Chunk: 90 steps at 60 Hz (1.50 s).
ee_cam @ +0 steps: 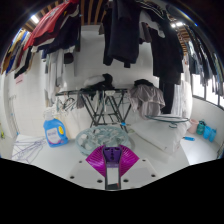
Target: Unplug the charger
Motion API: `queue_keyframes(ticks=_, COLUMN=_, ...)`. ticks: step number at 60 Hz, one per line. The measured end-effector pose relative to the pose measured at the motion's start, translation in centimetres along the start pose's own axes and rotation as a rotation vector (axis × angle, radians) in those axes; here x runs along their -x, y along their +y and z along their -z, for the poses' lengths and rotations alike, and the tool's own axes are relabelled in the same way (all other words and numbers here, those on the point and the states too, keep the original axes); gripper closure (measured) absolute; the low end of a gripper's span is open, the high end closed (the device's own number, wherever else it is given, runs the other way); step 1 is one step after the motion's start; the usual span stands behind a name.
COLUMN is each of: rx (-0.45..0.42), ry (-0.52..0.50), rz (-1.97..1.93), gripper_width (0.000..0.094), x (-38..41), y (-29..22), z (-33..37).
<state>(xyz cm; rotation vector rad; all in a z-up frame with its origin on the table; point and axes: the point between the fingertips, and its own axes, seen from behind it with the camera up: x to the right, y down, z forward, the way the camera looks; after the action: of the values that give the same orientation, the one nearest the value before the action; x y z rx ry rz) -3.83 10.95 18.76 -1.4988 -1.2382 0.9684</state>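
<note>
My gripper (pixel 112 158) is low over a white surface (pixel 165 150). Its two magenta pads (pixel 98 159) are drawn close together on a small narrow thing, purple-blue at its tip and grey behind, which appears to be the charger (pixel 112 153). No socket or cable shows. The gripper faces out into a room, away from any wall outlet.
Dark clothes (pixel 125 30) hang from above. A folding rack (pixel 100 100) with cloth over it stands ahead. A blue detergent bottle (pixel 55 130) is to the left, crumpled plastic (pixel 100 135) lies just beyond the fingers, and small blue bottles (pixel 204 129) stand to the right.
</note>
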Motion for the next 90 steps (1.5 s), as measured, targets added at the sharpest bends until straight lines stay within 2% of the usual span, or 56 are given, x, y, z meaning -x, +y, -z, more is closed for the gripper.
queue_keyframes(ticks=7, rx=0.144, ry=0.08, rz=0.089, gripper_width=0.0787, x=-8.8, y=5.7, z=-3.4)
queue_keyframes(ticks=15, rx=0.252, ry=0.115, rz=0.144, gripper_width=0.0776, x=-15.1, y=12.4, z=-5.6)
queue_keyframes(ticks=21, rx=0.322, ry=0.074, rz=0.157, gripper_width=0.0717, x=-16.2, y=16.7, z=-6.8)
queue_keyframes(ticks=25, rx=0.364, ry=0.057, rz=0.144, gripper_width=0.0637, x=-16.5, y=18.3, z=-7.1)
queue_keyframes(ticks=27, rx=0.377, ry=0.071, rz=0.146, gripper_width=0.0511, x=-17.0, y=18.6, z=-7.1)
queue_keyframes(ticks=31, rx=0.374, ry=0.107, rz=0.157, gripper_width=0.0098, x=-17.5, y=17.7, z=-6.2)
queue_keyframes(ticks=32, rx=0.363, ry=0.107, rz=0.158, gripper_width=0.0065, x=-17.3, y=17.1, z=-6.0)
queue_keyframes(ticks=34, rx=0.344, ry=0.107, rz=0.153, gripper_width=0.0114, x=-17.3, y=15.9, z=-5.5)
queue_keyframes(ticks=38, rx=0.314, ry=0.099, rz=0.132, gripper_width=0.0079, x=-16.6, y=13.0, z=-2.6)
queue_keyframes(ticks=41, rx=0.302, ry=0.078, rz=0.113, gripper_width=0.0087, x=-15.5, y=10.9, z=-0.1)
queue_keyframes(ticks=56, rx=0.285, ry=0.009, rz=0.022, gripper_width=0.0086, x=-10.6, y=3.6, z=19.5)
queue_keyframes(ticks=71, rx=0.269, ry=0.004, rz=0.024, gripper_width=0.0087, x=-8.2, y=2.0, z=35.6)
queue_keyframes(ticks=90, rx=0.257, ry=-0.009, rz=0.048, gripper_width=0.0084, x=-5.9, y=2.8, z=41.4)
